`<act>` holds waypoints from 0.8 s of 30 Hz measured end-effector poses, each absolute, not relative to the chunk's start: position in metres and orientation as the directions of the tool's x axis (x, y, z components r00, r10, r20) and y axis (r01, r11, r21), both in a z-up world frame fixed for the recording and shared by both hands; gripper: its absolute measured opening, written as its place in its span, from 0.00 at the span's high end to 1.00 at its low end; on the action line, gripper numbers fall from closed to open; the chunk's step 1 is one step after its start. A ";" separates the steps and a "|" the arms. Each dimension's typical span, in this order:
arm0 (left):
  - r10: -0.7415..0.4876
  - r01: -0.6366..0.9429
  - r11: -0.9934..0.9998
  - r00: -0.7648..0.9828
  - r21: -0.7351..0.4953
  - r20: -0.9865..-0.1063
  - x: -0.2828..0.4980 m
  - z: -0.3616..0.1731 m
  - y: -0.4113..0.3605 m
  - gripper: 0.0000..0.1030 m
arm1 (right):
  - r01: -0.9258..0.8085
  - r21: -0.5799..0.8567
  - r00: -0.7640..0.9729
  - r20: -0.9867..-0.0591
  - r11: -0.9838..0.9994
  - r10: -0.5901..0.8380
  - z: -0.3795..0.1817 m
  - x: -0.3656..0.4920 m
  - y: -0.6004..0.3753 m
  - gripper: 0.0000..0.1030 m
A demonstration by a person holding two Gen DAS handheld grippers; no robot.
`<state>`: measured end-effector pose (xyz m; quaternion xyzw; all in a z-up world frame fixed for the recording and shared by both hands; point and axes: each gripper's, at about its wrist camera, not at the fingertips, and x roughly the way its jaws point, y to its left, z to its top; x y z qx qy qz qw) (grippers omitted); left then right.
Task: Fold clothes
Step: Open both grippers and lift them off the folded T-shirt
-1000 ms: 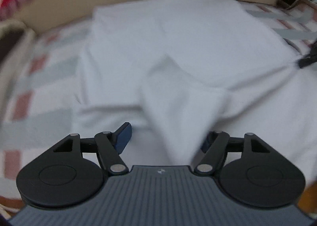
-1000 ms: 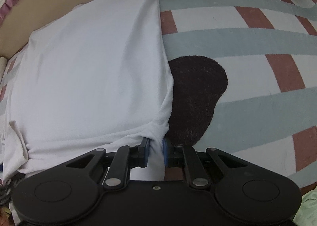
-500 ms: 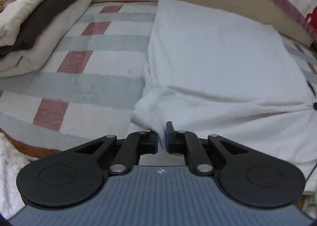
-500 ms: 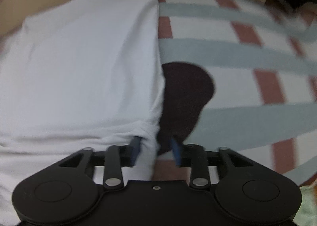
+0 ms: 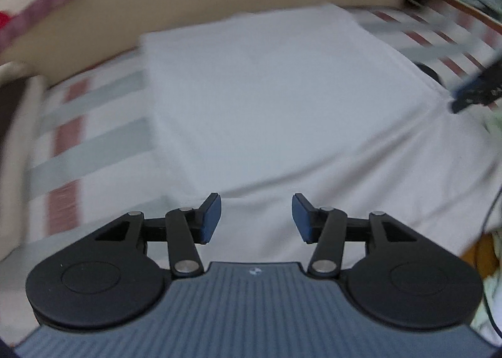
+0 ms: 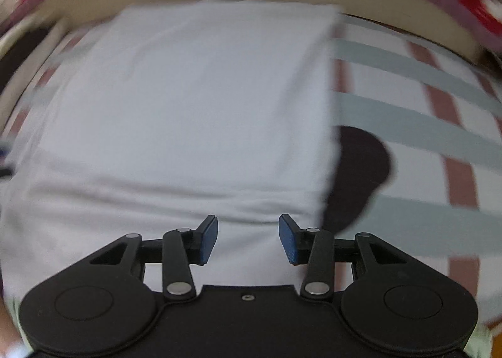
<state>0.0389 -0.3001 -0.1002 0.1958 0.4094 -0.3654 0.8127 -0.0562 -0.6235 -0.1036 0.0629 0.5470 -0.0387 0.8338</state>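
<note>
Your left gripper [image 5: 255, 216] and right gripper [image 6: 248, 237] both have jaws spread, holding nothing. The white garment [image 6: 188, 100] lies flat on the striped bed cover [image 6: 408, 106], its far part a tidy rectangle with a fold ridge running across near your grippers. Judged from this, at least one fold is done; the near portion remains to be folded over.
</note>
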 end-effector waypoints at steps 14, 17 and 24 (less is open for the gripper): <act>-0.242 0.478 0.878 0.498 0.031 -0.833 0.091 -0.114 -0.275 0.45 | 0.297 0.106 0.391 -0.920 0.949 -0.020 -0.133 -0.024 -0.653 0.79; -0.295 0.449 0.892 0.482 -0.056 -0.825 0.092 -0.107 -0.261 0.45 | 0.298 0.031 0.405 -0.909 0.954 -0.097 -0.124 -0.027 -0.651 0.77; -0.309 0.407 0.904 0.412 -0.130 -0.857 0.100 -0.119 -0.245 0.75 | 0.334 0.013 0.394 -0.911 0.942 -0.127 -0.111 -0.047 -0.660 0.70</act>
